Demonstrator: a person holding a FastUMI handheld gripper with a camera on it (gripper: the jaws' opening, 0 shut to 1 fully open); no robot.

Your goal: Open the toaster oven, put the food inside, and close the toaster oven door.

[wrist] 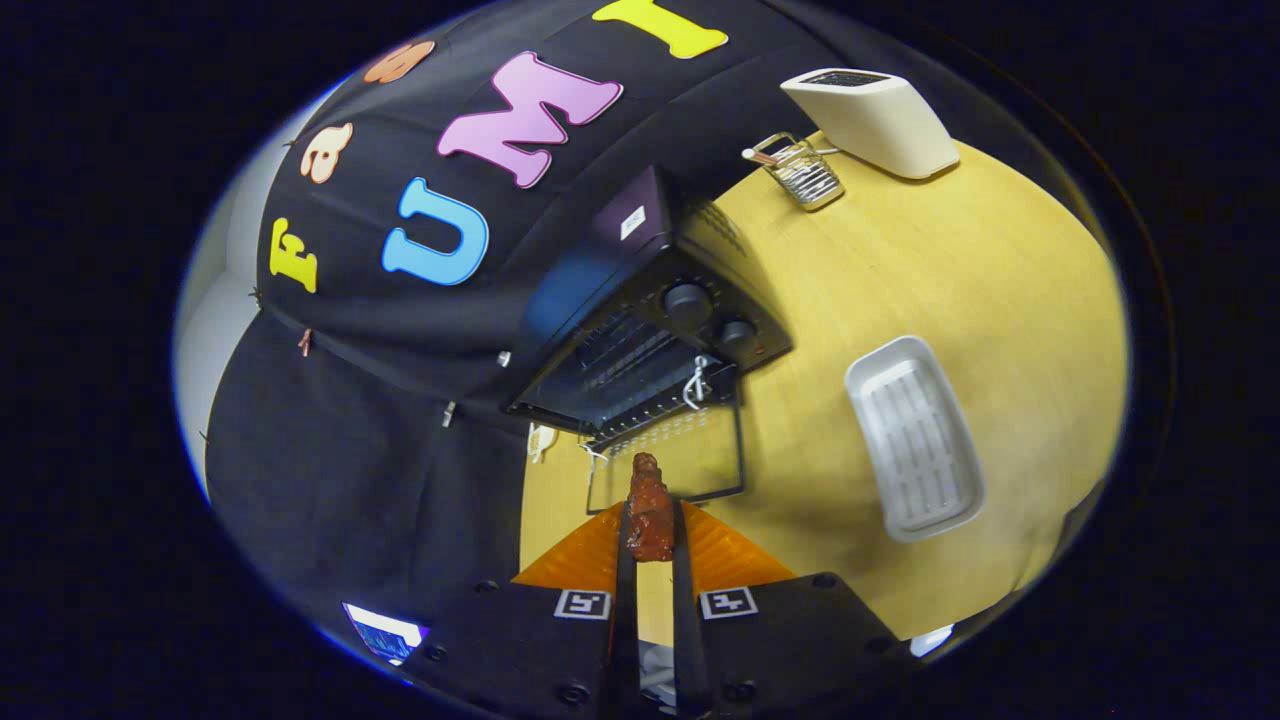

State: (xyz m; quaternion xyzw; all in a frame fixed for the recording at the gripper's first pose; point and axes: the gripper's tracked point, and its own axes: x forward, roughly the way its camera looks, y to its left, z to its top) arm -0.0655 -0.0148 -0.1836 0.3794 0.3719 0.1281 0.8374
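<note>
My gripper (650, 520) is shut on a reddish-brown piece of food (650, 505), which sticks out past the fingertips. Just ahead of it lies the toaster oven's glass door (668, 450), folded down flat and open. Beyond the door stands the black toaster oven (650, 330) with its wire rack showing inside and two round knobs (688, 300) on the panel at the right. The food hangs above the near edge of the open door, outside the oven cavity.
The oven stands on a yellow wooden table (900, 280). A grey ribbed tray (915, 440) lies to the right of the oven. Farther back are a small wire basket (803, 172) and a white toaster (872, 118). Black cloth wall closes the left side.
</note>
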